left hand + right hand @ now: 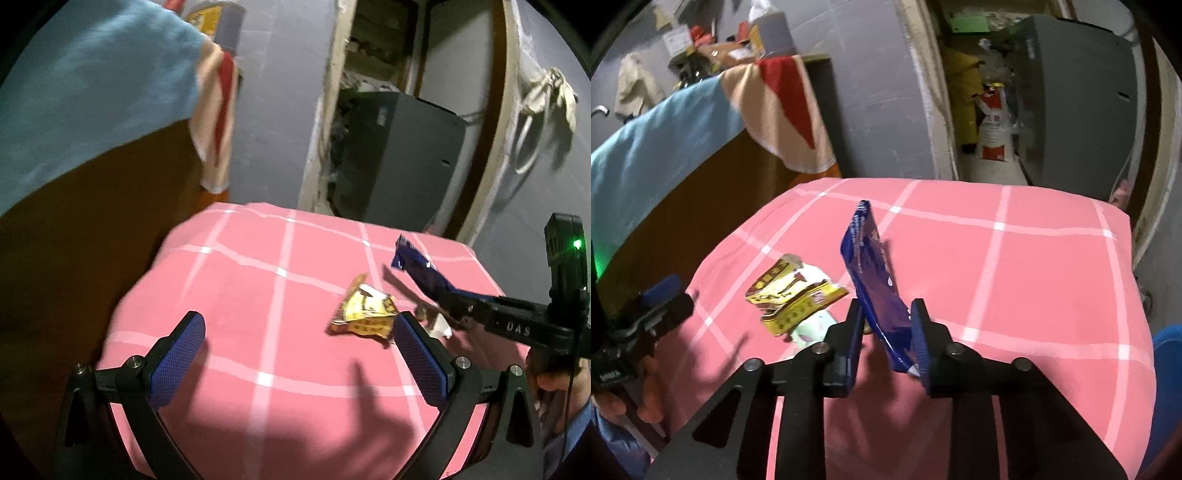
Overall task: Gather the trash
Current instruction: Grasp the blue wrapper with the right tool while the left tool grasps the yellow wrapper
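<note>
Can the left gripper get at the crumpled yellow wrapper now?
Probably yes. The left gripper is open, and the crumpled yellow wrapper lies uncovered on the pink checked cloth, just ahead of its right finger.

Left gripper [299, 332] open above the pink counter [229, 280]. Yellow wrapper [364, 314] lies just beside its right finger. Right gripper [443, 299] grips blue wrapper [417, 267] beyond the yellow wrapper.

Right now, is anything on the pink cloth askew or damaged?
Only the trash itself. The yellow wrapper lies crumpled and torn open over a pale green wrapper. The blue wrapper stands on edge, pinched in the right tool. The pink cloth shows no spill.
</note>
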{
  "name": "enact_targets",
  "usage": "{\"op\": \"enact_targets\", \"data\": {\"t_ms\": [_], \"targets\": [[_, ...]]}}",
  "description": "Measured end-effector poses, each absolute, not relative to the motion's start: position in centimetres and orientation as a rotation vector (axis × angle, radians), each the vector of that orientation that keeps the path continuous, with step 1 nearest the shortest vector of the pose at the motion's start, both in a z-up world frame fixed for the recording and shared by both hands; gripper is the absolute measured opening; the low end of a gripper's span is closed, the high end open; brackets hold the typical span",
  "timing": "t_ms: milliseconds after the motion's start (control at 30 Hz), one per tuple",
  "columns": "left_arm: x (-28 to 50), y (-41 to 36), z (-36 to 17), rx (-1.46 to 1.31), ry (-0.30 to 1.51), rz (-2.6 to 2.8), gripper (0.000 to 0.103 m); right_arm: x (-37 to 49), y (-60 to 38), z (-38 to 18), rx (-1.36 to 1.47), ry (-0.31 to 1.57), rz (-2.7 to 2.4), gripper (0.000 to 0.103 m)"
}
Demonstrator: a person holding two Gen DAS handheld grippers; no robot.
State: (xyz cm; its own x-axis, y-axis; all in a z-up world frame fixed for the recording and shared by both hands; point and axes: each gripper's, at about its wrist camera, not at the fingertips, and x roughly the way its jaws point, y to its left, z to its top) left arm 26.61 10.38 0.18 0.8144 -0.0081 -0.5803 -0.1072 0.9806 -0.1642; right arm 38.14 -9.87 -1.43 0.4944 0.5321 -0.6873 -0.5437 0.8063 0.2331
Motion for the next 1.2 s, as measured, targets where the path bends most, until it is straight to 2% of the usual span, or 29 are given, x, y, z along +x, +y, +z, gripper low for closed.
{"op": "enact_targets", "data": {"t_ms": [200,433,633,700,833,1067,1200], "targets": [[28.8,8.4,-0.2,-0.127,0.681,-0.002,0.099,38.5,-11.1,-1.4,-0.006,0.824,0.628,0.013],[31.9,7.2,-0.7,-0.117,0.758,-0.044,0.096,38.8,-12.2,-1.7,0.0,0.841,0.612,0.013],[34.0,6.5,-1.7,-0.114,0.834,-0.059,0.075,39.4,-12.6,-2.0,0.021,0.858,0.604,0.013],[34.4,6.2,-2.2,-0.101,0.862,-0.06,0.064,39.4,-12.6,-2.0,0.022,0.858,0.606,0.013],[34.6,5.8,-2.6,-0.073,0.878,-0.042,0.054,39.7,-12.3,-2.0,0.014,0.866,0.611,0.013],[33.7,5.6,-2.6,-0.098,0.884,-0.058,0.05,39.7,-11.7,-2.3,-0.023,0.9,0.593,0.012],[32.2,5.7,-1.9,-0.164,0.848,-0.072,0.05,38.8,-12.6,-2.3,-0.006,0.89,0.593,0.008]]}}
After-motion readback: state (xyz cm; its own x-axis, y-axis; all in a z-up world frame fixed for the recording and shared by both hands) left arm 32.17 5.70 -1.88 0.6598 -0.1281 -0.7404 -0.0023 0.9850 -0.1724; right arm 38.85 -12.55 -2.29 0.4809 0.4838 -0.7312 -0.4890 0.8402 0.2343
